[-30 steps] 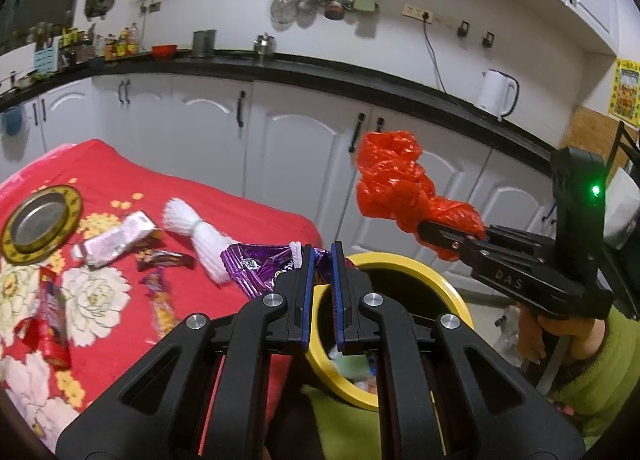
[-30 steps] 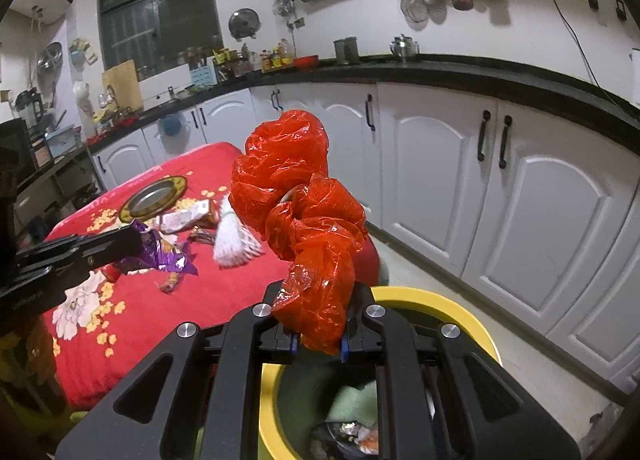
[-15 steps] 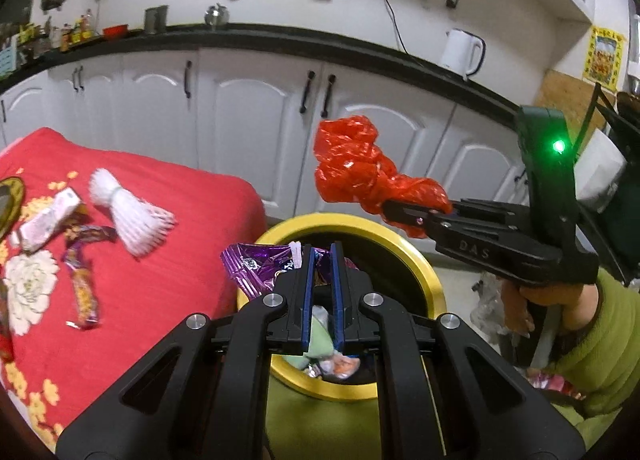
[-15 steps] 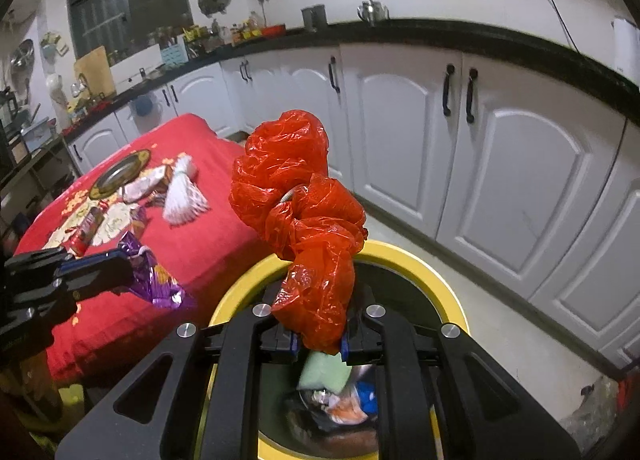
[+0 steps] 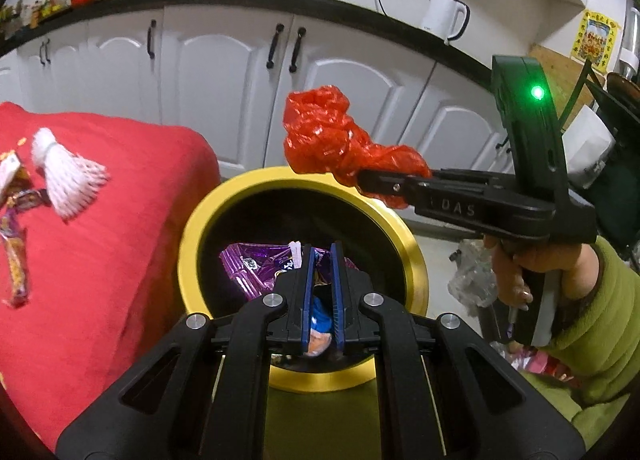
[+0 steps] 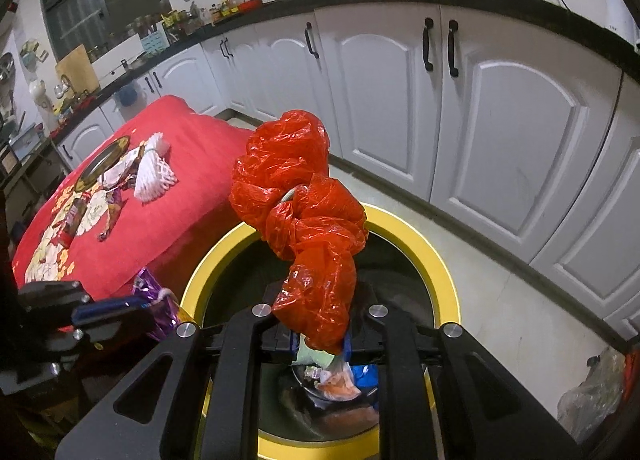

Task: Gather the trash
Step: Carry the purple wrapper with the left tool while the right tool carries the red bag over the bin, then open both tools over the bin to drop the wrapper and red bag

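A round bin with a yellow rim point(image 5: 404, 227) point(image 6: 424, 244) stands on the floor beside the red-clothed table. My left gripper point(image 5: 319, 256) is shut on a purple snack wrapper point(image 5: 256, 268) and holds it over the bin's mouth; the wrapper also shows in the right wrist view point(image 6: 156, 308). My right gripper point(image 6: 320, 340) is shut on a crumpled red plastic bag point(image 6: 304, 219) above the bin's far rim; the bag point(image 5: 332, 139) and the gripper point(image 5: 364, 179) also show in the left wrist view. Trash lies inside the bin point(image 6: 336, 376).
The red table point(image 5: 92, 260) carries a white foam net point(image 5: 64, 175), candy wrappers point(image 5: 16, 260) and a metal plate point(image 6: 104, 157). White cabinets point(image 6: 500, 119) run behind the bin. A clear plastic bag point(image 6: 588, 396) lies on the floor at right.
Both grippers moved from beside the table to over the bin. The purple wrapper now hangs inside the bin's opening. The red bag stays gripped above the rim.
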